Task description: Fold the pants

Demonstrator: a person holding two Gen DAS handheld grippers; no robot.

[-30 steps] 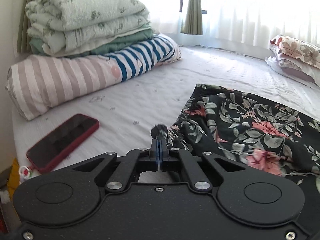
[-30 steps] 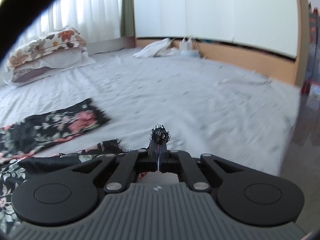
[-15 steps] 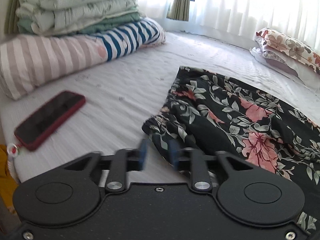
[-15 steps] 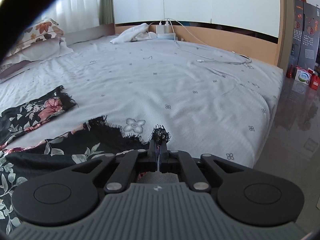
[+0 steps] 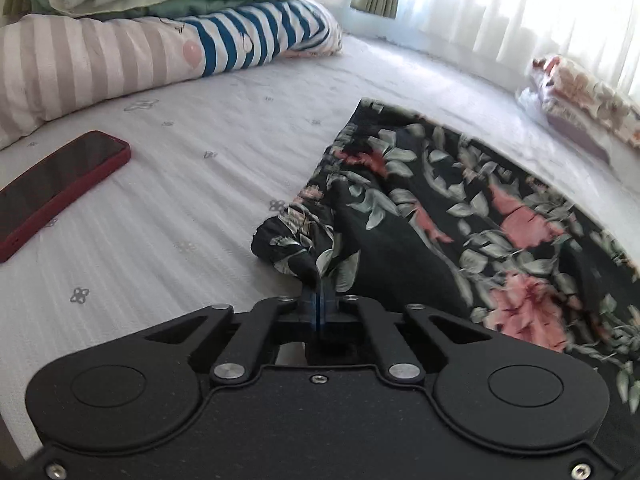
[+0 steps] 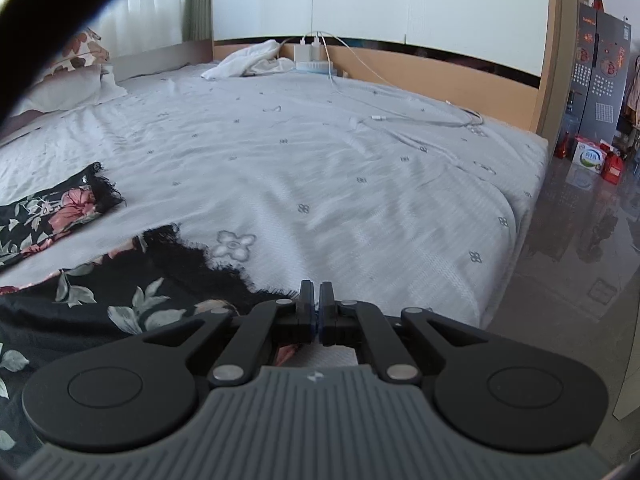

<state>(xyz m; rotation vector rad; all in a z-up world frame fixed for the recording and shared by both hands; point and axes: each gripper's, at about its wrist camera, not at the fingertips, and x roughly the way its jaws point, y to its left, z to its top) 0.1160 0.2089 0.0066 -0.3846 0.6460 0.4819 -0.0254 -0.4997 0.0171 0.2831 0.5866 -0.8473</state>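
Note:
Black floral pants (image 5: 460, 216) lie spread on the white bed. My left gripper (image 5: 318, 296) is shut on a bunched corner of the waist end, which stands up just ahead of the fingers. In the right wrist view the two fringed leg ends (image 6: 168, 268) lie at the left. My right gripper (image 6: 316, 300) has its jaws nearly together with a thin gap. No fabric shows between the fingertips, and the fringed hem edge lies just to their left.
A red phone (image 5: 56, 192) lies on the sheet at the left. A striped bolster (image 5: 140, 52) with folded quilts on it is behind. A floral pillow (image 5: 584, 92) lies far right. A charging cable (image 6: 400, 116) and white cloth (image 6: 248, 62) lie near the headboard. The bed edge (image 6: 516, 240) drops to the floor at the right.
My left gripper opened half a second ago and has now shut again on the waist corner. The fringe tuft held in my right gripper is gone from between the fingers.

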